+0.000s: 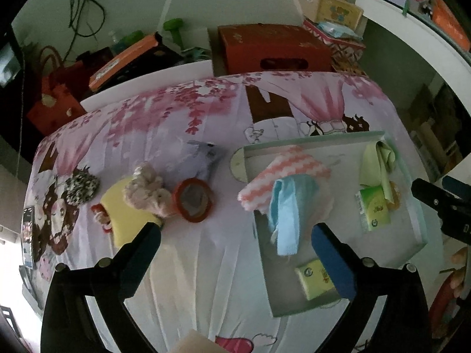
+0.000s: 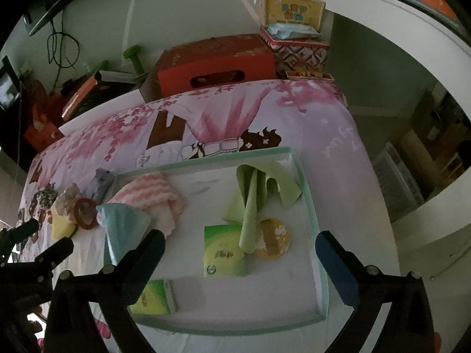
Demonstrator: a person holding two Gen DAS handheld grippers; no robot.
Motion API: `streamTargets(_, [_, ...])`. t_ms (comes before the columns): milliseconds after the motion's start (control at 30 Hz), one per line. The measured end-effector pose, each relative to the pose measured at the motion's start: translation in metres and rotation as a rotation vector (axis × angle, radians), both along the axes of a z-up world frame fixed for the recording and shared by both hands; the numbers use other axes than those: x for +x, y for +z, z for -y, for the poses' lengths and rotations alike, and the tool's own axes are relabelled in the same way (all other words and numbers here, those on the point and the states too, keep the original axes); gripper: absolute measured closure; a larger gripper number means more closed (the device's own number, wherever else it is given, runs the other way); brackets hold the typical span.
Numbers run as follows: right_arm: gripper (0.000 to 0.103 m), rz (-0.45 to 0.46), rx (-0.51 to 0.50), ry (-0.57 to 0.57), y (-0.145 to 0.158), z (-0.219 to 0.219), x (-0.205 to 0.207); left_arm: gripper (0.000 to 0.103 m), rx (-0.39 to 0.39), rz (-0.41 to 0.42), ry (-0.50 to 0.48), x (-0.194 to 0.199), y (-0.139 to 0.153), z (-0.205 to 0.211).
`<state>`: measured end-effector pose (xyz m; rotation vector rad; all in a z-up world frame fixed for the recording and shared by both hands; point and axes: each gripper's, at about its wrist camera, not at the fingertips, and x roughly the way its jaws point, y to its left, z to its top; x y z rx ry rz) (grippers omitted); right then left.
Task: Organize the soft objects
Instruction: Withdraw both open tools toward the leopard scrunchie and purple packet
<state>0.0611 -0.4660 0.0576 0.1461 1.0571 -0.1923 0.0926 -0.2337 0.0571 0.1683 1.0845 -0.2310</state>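
Observation:
A shallow pale tray (image 1: 413, 229) lies on the bed. Inside are a pink zigzag cloth (image 1: 294, 163), a green cloth (image 1: 376, 161) and two green tissue packs (image 1: 374, 209). A blue cloth (image 1: 287, 214) hangs over the tray's left wall. My left gripper (image 1: 237, 232) is open above that wall, holding nothing. My right gripper (image 2: 241, 239) is open and empty above the tray (image 2: 312, 206), over the green cloth (image 2: 259, 188), a tissue pack (image 2: 223, 250) and a round yellow puff (image 2: 273, 238). The blue cloth (image 2: 123, 226) shows at its left finger.
Left of the tray on the floral bedspread (image 1: 176, 111) lie a yellow sponge (image 1: 123, 214), a beige scrunchie (image 1: 144, 188), a red tape ring (image 1: 192, 200), a grey soft toy (image 1: 203, 158) and a spotted scrunchie (image 1: 81, 186). A red box (image 1: 273, 47) stands behind the bed.

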Motion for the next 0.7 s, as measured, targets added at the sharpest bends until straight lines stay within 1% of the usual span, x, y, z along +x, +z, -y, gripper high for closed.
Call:
streamTargets(167, [0.0, 0.004, -0.012, 0.011, 0.011, -0.014, -0.012, 0.001, -0.013, 0.02, 0.014, -0.011, 0.011, -0.017])
streamTargets(400, [0.0, 0.019, -0.02, 0.025, 0.027, -0.037, -0.025, 0.001, -0.006, 0.042, 0.034, -0.025, 0.023, -0.044])
streamTargets(700, [0.0, 0.024, -0.032, 0.057, 0.038, -0.078, -0.037, 0.001, -0.036, 0.034, 0.078, -0.038, 0.03, -0.091])
